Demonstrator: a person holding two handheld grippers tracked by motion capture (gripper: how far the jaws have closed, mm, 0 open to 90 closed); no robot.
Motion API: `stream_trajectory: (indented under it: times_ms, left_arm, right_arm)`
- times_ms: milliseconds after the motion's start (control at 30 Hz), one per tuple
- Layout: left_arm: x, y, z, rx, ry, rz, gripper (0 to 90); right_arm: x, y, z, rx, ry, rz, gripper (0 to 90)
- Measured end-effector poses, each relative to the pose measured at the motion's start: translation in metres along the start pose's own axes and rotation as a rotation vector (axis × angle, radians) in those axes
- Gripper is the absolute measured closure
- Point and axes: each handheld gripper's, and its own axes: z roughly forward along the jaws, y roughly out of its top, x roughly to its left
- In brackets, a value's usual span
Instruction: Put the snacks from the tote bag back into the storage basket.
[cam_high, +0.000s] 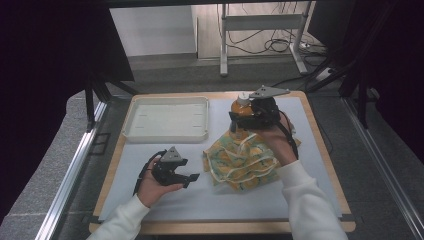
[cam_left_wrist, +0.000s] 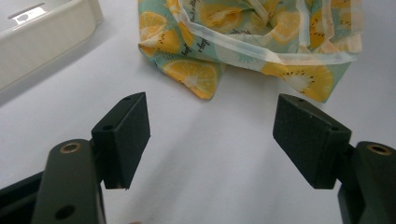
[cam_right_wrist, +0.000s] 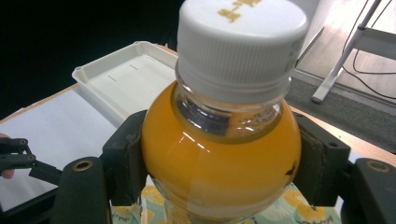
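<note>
Clear plastic bottle of orange liquid (cam_right_wrist: 219, 158), white cap; mint-green cloth bag (cam_left_wrist: 261, 42) printed with yellow citrus slices; off-white plastic tray (cam_high: 167, 119).

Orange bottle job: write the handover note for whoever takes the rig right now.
Right gripper: shut on the orange bottle, pads on its shoulder just under the white cap, bottle upright.
Left gripper: open, nothing between its pads, over the bare white table cover beside the bag.
Fruit-print bag: lies crumpled at the table's middle, just below the bottle.
White tray: at the far left of the table, nothing in it.
Done: bottle gripped.
Left, probably: get the bottle clear of the bag and set it down, perhaps in the tray.
</note>
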Motion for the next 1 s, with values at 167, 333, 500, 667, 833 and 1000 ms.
stream_trajectory:
  times_ms: [167, 333, 500, 667, 833, 1000]
  left_arm:
    - [0.000, 0.000, 0.000, 0.002, -0.001, 0.000, 27.4]
    - [0.000, 0.000, 0.000, 0.002, -0.001, 0.001, 27.4]
    - [0.000, 0.000, 0.000, 0.005, -0.001, 0.002, 27.4]
    - [0.000, 0.000, -0.001, 0.004, -0.002, 0.004, 27.4]
    - [0.000, 0.000, 0.000, 0.004, -0.004, 0.005, 27.3]
    - [-0.001, 0.000, 0.000, 0.007, -0.006, 0.006, 27.2]
  right_arm:
    - [0.004, 0.007, 0.010, 0.015, 0.010, -0.006, 29.6]
    - [0.006, 0.011, 0.016, 0.020, 0.017, -0.010, 29.6]
    - [0.010, 0.014, 0.024, 0.023, 0.023, -0.017, 29.6]
    - [0.015, 0.017, 0.031, 0.027, 0.031, -0.021, 29.6]
    - [0.018, 0.019, 0.037, 0.022, 0.039, -0.018, 29.6]
    - [0.022, 0.021, 0.043, 0.030, 0.042, -0.028, 29.6]
